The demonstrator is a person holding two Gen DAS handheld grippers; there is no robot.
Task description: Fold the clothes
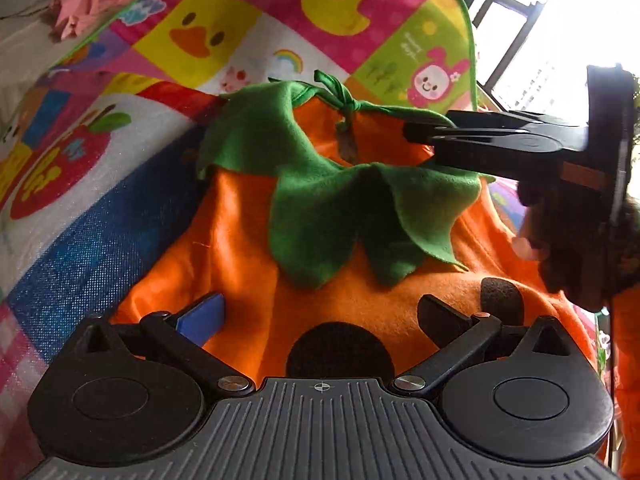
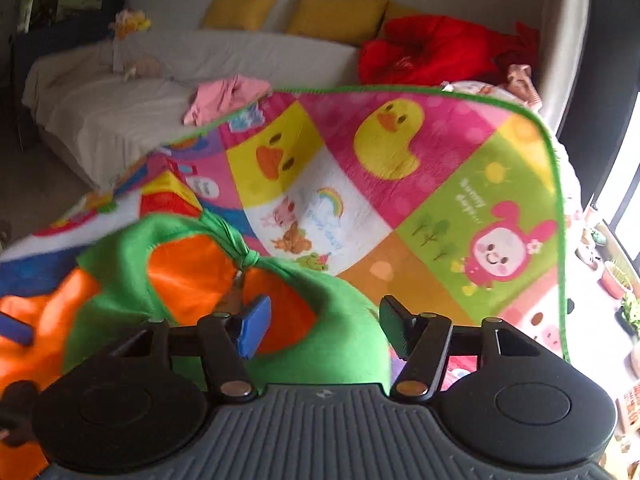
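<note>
Here the orange pumpkin costume (image 1: pixel 248 248) lies spread face-up on a bright patchwork play mat (image 1: pixel 256 36), printed with yellow ducks, a rainbow and a pink bunny and edged in green. The costume's green leaf collar (image 1: pixel 320 208), tied with a small knotted stem, points toward the mat's far edge; its black felt face patches sit on the near side. The left gripper (image 1: pixel 320 312) hovers over the lower part of the costume with its jaws spread wide, nothing between them. The right gripper (image 2: pixel 324 324) is at the collar, on the costume's right side: its jaws stand apart with the green collar edge between them, and the pads do not visibly press on it. Beyond the mat's far edge a crumpled pink garment (image 2: pixel 228 96) rests on a white-sheeted bed (image 2: pixel 120 112). Behind that, yellow cushions (image 2: pixel 336 16) lean on the wall and a red heap of cloth (image 2: pixel 432 52) sits beside them. To the mat's right, bright windows (image 1: pixel 560 20) and small potted plants (image 2: pixel 620 280) line the room's edge.
</note>
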